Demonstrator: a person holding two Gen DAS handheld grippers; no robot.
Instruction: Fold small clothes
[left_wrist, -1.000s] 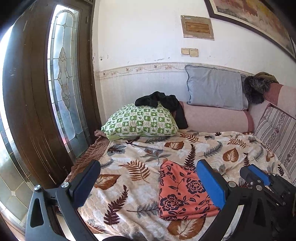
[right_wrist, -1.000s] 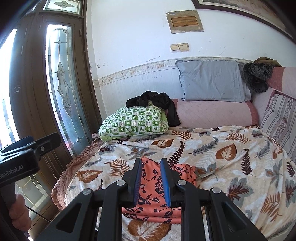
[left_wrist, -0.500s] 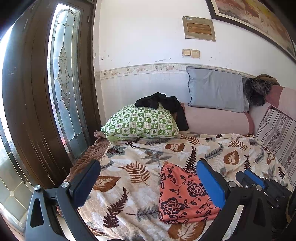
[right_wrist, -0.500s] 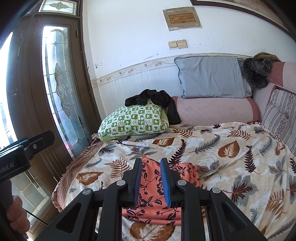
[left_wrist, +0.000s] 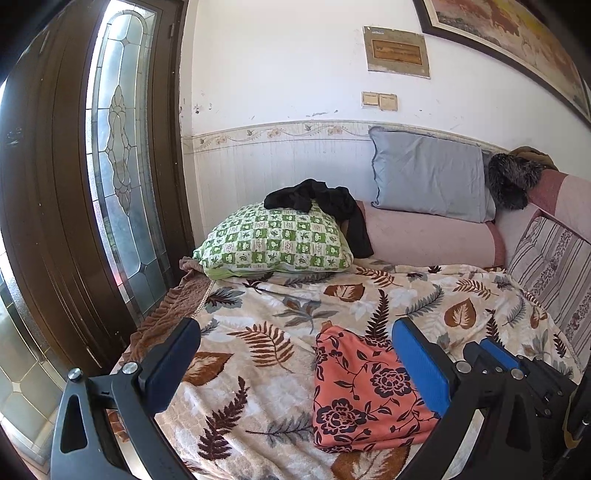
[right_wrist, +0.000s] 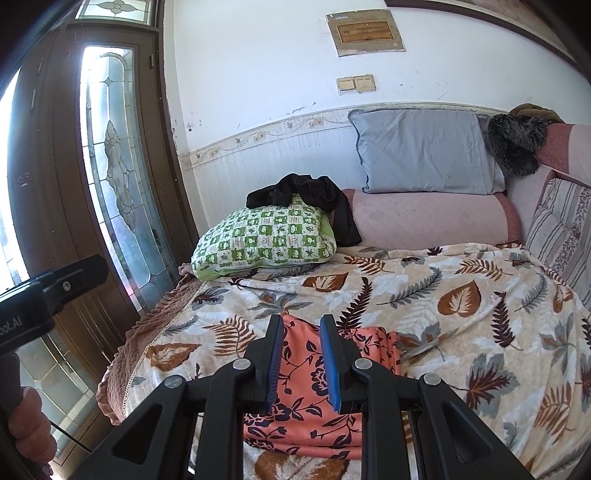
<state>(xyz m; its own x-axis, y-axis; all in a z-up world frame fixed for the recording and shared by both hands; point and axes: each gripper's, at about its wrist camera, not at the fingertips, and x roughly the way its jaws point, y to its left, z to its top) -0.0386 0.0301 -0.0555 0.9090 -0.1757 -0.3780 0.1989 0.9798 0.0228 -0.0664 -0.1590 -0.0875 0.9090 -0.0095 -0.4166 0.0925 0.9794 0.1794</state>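
A folded orange garment with dark flowers (left_wrist: 364, 391) lies flat on the leaf-patterned blanket (left_wrist: 280, 314) near the bed's front edge. It also shows in the right wrist view (right_wrist: 303, 373). My left gripper (left_wrist: 295, 365) is wide open and empty, held above the bed, left of and over the garment. My right gripper (right_wrist: 301, 363) hovers above the garment with its jaws a narrow gap apart and nothing between them. A black garment (left_wrist: 325, 206) is draped over the green checked pillow (left_wrist: 277, 243) at the back.
A grey pillow (left_wrist: 428, 177) leans on a pink bolster (left_wrist: 424, 240) against the wall. A striped cushion (left_wrist: 554, 266) and a dark furry item (left_wrist: 509, 181) are at the right. A wooden door with glass panels (left_wrist: 122, 147) stands close on the left.
Both grippers have drawn back and up slightly from the bed, so the folded garment sits a little lower in view. The jaw openings have not changed.
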